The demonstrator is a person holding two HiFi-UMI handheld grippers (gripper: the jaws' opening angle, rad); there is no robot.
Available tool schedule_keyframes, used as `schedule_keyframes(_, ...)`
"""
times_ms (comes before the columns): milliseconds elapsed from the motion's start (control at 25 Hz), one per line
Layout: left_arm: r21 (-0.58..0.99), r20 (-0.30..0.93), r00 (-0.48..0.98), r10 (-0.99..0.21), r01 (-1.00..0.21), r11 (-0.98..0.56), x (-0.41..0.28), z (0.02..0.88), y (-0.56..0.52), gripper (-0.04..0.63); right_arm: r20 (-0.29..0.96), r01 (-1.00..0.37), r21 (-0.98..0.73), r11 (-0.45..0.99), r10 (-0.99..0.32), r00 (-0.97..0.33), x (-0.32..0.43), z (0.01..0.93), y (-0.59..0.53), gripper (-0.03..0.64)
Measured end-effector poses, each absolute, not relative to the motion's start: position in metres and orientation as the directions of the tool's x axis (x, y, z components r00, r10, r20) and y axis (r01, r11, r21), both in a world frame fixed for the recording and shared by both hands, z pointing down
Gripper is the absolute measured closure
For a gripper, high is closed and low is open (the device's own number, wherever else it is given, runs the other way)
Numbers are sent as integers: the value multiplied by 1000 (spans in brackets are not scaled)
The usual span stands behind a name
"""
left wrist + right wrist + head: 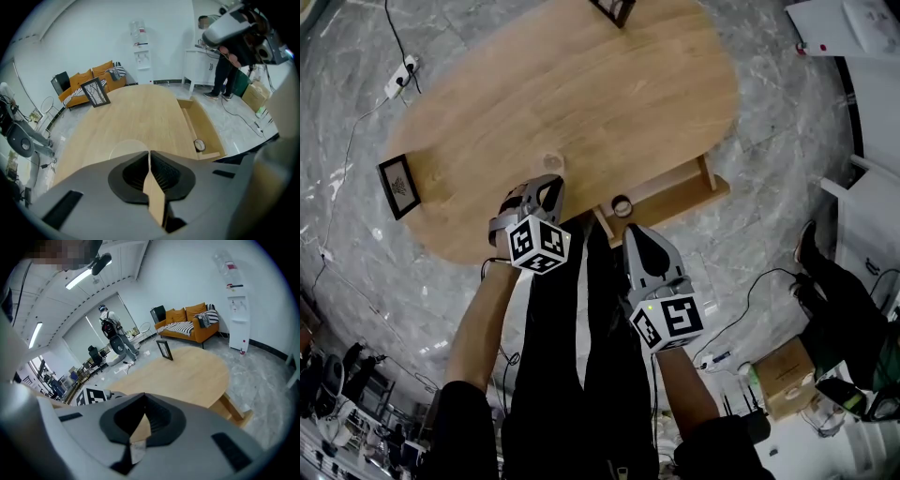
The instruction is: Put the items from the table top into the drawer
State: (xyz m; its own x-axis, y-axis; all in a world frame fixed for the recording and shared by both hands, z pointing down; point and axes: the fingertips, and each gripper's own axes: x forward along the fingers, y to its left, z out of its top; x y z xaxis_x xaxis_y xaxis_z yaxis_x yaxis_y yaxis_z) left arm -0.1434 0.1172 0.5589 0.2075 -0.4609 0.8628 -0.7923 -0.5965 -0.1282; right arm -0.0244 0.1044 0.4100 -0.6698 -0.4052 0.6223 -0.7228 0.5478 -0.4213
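An oval wooden surface (581, 84) is seen from above, with an open drawer (684, 199) pulled out of its near right edge. My left hand-held gripper (549, 180) is over the near edge of the surface, angled steeply down, its jaws closed together.

Right at its tips a faint, clear round disc (548, 161) lies flat on the wood. In the left gripper view the disc's rim runs in behind the closed tips. I cannot tell whether its edge is pinched or only touched. Being round, the disc has no long axis to line up with.

The drawer lies near the disc, to its right, with its long side running along the surface's edge. A small dark ring (622, 205) already sits at its left end.

My right hand-held gripper (637, 234) is the one nearer the drawer. It is held off the surface, just short of the drawer's left corner, and tilts down less steeply. Its jaws are also closed, with nothing between them.

A small picture frame (398, 185) stands by the left edge, well apart from my left hand-held gripper. A second frame (615, 8) stands at the far end. Both forearms reach forward side by side.

I judge the disc to be the item now being worked on. Moving it would call for a short carry rightward into the drawer.
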Motion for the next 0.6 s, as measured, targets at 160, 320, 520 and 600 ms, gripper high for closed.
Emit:
schedule_keyframes(160,-120,853,226,-470,-792,-598,-132,555,114,571,627,-741,-424,520,-422,-655,-14,413,104,607)
schedule_keyframes(320,-116,846,248,-473,-780,-615,-114,551,109,571,627,-756,-423,499,-441,-642,-4,413,103,607)
schedule_keyframes(520,-103,837,278,-471,-765,-636,-89,547,102,571,626,-775,-426,466,-467,-625,12,411,104,607)
schedule_keyframes(600,-96,834,293,-468,-758,-645,-78,544,98,571,627,-784,-428,449,-478,-615,20,412,105,607)
